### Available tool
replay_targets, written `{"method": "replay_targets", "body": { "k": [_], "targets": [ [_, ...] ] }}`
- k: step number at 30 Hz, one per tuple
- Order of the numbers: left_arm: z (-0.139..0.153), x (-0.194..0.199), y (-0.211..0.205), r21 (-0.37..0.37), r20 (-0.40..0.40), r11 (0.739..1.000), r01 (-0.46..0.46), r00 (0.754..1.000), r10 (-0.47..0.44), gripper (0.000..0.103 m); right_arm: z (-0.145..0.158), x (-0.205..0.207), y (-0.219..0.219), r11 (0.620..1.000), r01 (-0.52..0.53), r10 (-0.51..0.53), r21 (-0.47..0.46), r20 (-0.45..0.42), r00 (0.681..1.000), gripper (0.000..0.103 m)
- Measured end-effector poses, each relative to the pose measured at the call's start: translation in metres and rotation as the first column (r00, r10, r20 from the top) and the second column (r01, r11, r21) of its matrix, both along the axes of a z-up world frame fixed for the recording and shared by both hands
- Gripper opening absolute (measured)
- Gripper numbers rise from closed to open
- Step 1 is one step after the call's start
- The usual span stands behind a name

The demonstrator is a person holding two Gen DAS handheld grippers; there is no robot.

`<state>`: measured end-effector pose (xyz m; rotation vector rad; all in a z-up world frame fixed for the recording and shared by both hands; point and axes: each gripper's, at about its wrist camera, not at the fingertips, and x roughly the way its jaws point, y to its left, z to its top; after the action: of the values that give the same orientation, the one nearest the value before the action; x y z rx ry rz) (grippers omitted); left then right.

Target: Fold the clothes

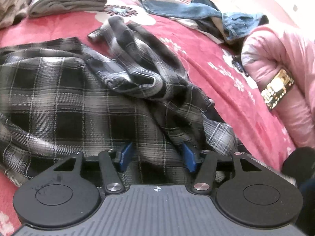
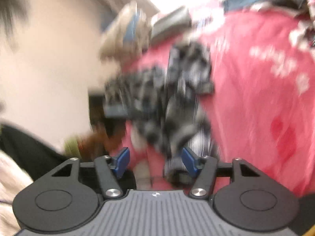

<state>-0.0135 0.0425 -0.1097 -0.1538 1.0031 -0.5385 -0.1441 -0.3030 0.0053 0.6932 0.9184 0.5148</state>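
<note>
Fingers of left gripper [image 1: 156,157] spread wide, plaid cloth between them, nothing pinched. Right gripper [image 2: 155,160] fingers also apart; blurred sleeve cuff touches one finger, no pinch. Plaid flannel shirt [image 1: 65,90] lies rumpled at centre left of left view on red floral bedspread [image 1: 216,63], sleeve [image 1: 137,59] twisted across body toward upper middle. Folded grey garment [image 1: 67,2] upper left, denim jeans [image 1: 196,9] upper right, pink jacket [image 1: 275,68] right edge. Judgement: for neat fold, pinch single layer at hem or cuff, pull taut, smooth sleeve flat before creasing.

Black tongs [image 1: 156,157], blue pads [image 1: 126,155]
</note>
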Motion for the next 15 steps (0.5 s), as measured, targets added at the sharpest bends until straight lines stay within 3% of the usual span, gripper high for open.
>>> {"method": "replay_targets", "body": {
  "k": [3, 5, 8, 11, 15],
  "targets": [
    [-0.003, -0.001, -0.002, 0.008, 0.003, 1.0, 0.005, 1.0, -0.005, 0.059, 0.013, 0.009, -0.019, 0.998, 0.058, -0.06, 0.028, 0.054, 0.997, 0.069],
    [-0.004, -0.002, -0.003, 0.015, 0.005, 1.0, 0.006, 1.0, -0.006, 0.059, 0.018, 0.022, -0.03, 0.994, 0.103, -0.106, 0.039, 0.077, 0.991, 0.078],
    [-0.004, -0.005, -0.004, 0.025, 0.012, 1.0, 0.016, 1.0, -0.016, 0.061, -0.003, 0.086, -0.028, 0.987, 0.163, -0.162, -0.016, 0.026, 0.986, 0.078],
    [-0.005, -0.008, -0.005, 0.032, 0.016, 0.999, 0.025, 1.0, -0.025, 0.062, -0.037, 0.157, -0.005, 0.993, 0.115, -0.116, -0.027, -0.042, 0.992, 0.08],
    [-0.006, -0.014, -0.008, 0.036, 0.019, 0.999, 0.04, 0.999, -0.04, 0.065, -0.087, 0.243, 0.036, 0.982, 0.068, -0.092, -0.179, -0.133, 0.987, 0.08]
  ]
}}
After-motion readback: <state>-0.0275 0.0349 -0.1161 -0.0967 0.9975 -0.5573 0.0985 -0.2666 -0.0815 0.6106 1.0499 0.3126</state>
